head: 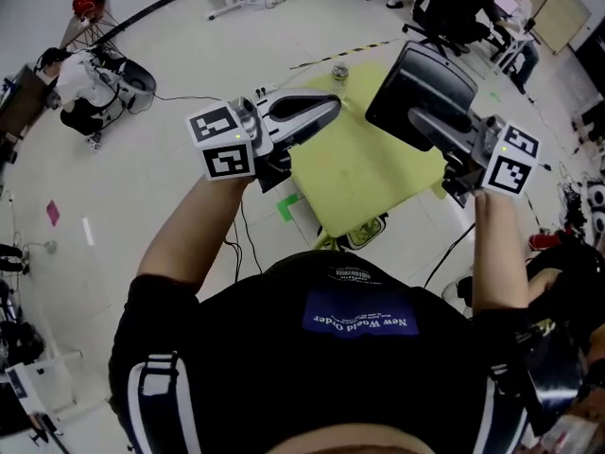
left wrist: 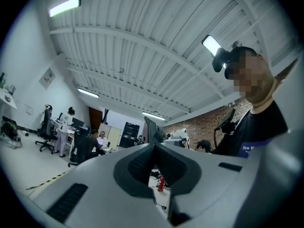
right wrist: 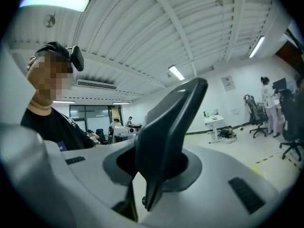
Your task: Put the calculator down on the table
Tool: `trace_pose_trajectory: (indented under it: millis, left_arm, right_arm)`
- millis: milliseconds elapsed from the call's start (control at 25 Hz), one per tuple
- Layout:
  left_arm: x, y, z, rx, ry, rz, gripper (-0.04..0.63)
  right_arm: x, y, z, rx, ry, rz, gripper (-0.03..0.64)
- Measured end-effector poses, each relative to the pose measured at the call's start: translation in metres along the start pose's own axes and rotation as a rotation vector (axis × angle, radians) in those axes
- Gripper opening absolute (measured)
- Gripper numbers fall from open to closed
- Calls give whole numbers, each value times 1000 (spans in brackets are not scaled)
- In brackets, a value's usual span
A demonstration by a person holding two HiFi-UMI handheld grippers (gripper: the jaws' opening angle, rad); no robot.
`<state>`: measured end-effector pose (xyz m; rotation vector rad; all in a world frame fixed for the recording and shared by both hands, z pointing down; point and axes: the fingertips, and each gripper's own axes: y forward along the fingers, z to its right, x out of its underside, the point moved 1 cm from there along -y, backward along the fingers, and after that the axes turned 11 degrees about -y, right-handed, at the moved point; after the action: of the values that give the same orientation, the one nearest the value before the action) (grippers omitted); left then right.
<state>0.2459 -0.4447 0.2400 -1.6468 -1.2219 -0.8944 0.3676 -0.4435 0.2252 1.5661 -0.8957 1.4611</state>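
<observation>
The calculator (head: pixel 421 88) is a dark slab held in the air over the right part of the yellow-green table (head: pixel 369 183). My right gripper (head: pixel 438 132) is shut on its near edge. In the right gripper view the calculator (right wrist: pixel 171 122) stands edge-on between the jaws of my right gripper (right wrist: pixel 156 172) and juts up past them. My left gripper (head: pixel 326 110) hovers over the table's left edge with its dark fingers together and nothing in them. In the left gripper view the pads of my left gripper (left wrist: pixel 153 148) meet at the tip.
A small jar (head: pixel 339 72) stands near the table's far corner. Cables and a green tape mark (head: pixel 288 204) lie on the floor by the table's left side. A person (head: pixel 80 78) sits at the far left. Office chairs and people (head: pixel 473 8) are at the back right.
</observation>
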Motion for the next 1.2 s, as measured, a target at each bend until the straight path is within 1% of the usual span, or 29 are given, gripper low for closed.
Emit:
trace_pose_trajectory:
  millis: [80, 160, 400, 480, 600, 720, 840, 920, 1080, 1200]
  left_arm:
    - [25, 5, -8, -40, -19, -7, 6]
    - [52, 5, -20, -72, -40, -16, 6]
    - [121, -2, -75, -148, -106, -81, 6]
    - [144, -9, -86, -168, -142, -82, 6]
    - [177, -23, -93, -197, -196, -73, 6]
    - [208, -35, -102, -209, -215, -87, 6]
    - [239, -45, -111, -226, -226, -131, 6]
    - [257, -51, -117, -238, -247, -152, 6]
    - [281, -58, -121, -243, -292, -161, 6]
    - [290, -61, -124, -234, -313, -159, 6]
  right_arm:
    - [32, 1, 6, -33, 55, -23, 83]
    - [73, 9, 11, -53, 121, -65, 83]
    - [207, 41, 33, -97, 324, -248, 83]
    - [259, 44, 23, -112, 395, -310, 83]
    - [340, 46, -5, -131, 490, -407, 83]
    - [400, 50, -23, -148, 554, -485, 83]
    - [440, 54, -34, -163, 616, -524, 83]
    - [459, 56, -38, -172, 650, -539, 83]
    - [483, 61, -42, -191, 693, -553, 83]
    - [494, 70, -44, -199, 704, -565, 84]
